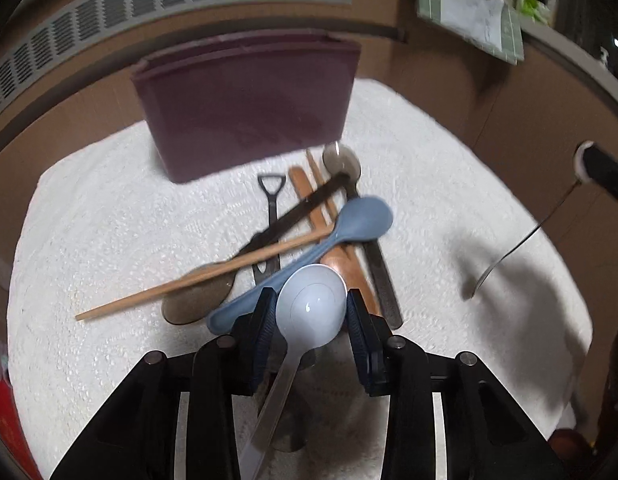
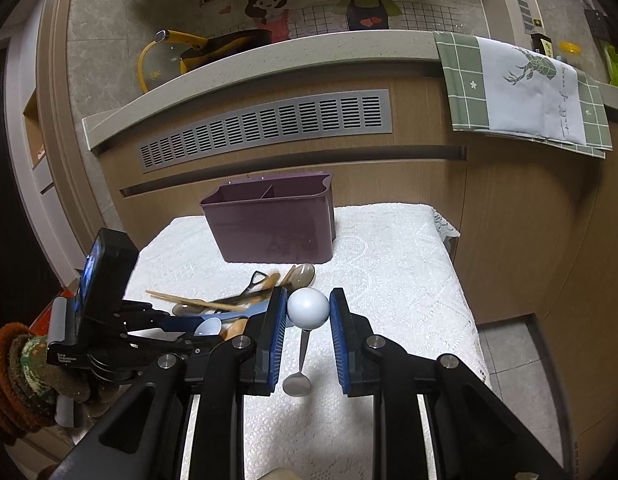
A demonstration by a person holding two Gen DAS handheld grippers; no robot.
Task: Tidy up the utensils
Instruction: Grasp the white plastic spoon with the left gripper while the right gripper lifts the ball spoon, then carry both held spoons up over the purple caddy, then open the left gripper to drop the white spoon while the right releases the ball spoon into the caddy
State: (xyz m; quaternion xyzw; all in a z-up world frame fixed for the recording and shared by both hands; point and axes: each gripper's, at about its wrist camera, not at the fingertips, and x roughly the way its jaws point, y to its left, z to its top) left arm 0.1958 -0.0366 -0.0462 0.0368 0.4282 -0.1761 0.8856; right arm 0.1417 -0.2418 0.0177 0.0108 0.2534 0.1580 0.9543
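Spoons [image 1: 311, 308] of glossy plastic crisscross slim chopsticks [image 1: 205, 272] on lacy cloth [image 1: 109, 232].

left gripper [image 1: 311, 312]: pitched steeply down, jaws part-way apart, blue pads flanking a spoon bowl, contact on either pad unclear | right gripper [image 2: 308, 307]: tilted gently down, blue pads clamped on a white ball | gloved hand [image 2: 27, 368]: wrapped around the left gripper's handle, at the left edge

Utensil pile [image 1: 309, 232] before purple caddy [image 1: 249, 108].
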